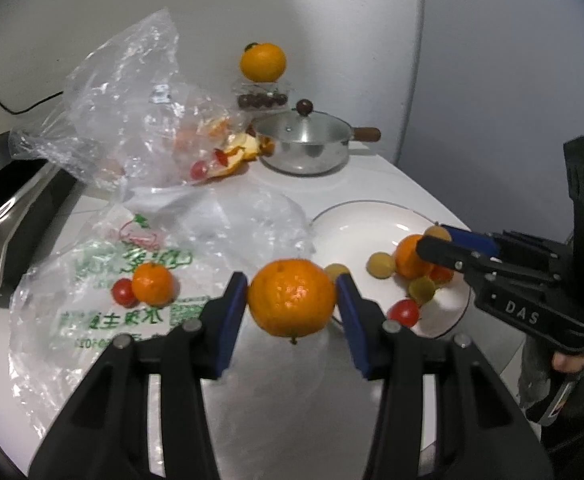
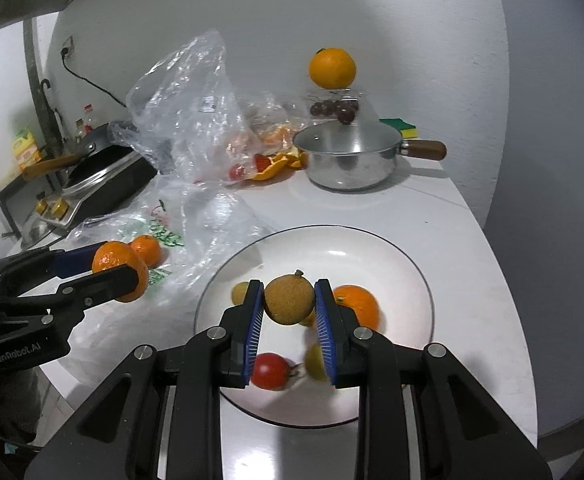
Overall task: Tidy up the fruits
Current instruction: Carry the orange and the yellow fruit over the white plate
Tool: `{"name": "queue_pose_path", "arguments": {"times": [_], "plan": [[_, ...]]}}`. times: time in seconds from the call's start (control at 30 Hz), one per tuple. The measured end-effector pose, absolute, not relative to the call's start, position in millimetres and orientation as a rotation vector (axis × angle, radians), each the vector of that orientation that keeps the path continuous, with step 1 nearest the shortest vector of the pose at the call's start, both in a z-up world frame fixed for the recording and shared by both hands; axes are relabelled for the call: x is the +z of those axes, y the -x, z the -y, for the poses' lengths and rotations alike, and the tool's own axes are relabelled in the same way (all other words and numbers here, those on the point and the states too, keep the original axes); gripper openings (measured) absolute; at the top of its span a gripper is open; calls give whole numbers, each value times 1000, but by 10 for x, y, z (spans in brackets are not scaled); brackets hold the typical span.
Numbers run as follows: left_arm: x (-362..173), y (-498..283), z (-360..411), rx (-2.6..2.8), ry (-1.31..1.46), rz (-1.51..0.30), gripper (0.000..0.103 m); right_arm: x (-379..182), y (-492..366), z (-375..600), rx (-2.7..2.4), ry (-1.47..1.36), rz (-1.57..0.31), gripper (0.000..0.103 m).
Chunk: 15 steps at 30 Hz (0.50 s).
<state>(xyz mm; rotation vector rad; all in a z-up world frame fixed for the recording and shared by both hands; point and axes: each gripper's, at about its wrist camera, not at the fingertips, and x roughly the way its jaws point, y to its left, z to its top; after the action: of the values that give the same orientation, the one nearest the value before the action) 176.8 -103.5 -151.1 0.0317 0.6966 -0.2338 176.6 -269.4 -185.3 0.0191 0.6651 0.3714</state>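
From the left wrist view, the left gripper pinches a mandarin between its blue fingers, lifted off the counter just beside the white plate. The hold across the fruit's widest part looks meant to keep it from rolling out on the way to the plate. A smaller mandarin and a cherry tomato lie on the printed plastic bag, apparently next to be collected. The right gripper reaches in over the plate's far side, above an orange fruit and some small yellowish ones.

From the right wrist view, the right gripper clamps a small brown rough-skinned fruit between its fingers, held above the plate, probably about to be set down there. On the plate rest a mandarin and a tomato. Behind, a crumpled clear bag with peel scraps sits beside a steel pot, likely waste kept apart from the good fruit.
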Motion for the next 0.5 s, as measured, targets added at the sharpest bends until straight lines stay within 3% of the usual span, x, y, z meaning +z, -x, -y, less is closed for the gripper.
{"name": "queue_pose_path", "arguments": {"times": [0.5], "plan": [[-1698,-1969,1421,-289,-64,-749,47,-1957,-1902,3039,340,-52,-679,28]]}}
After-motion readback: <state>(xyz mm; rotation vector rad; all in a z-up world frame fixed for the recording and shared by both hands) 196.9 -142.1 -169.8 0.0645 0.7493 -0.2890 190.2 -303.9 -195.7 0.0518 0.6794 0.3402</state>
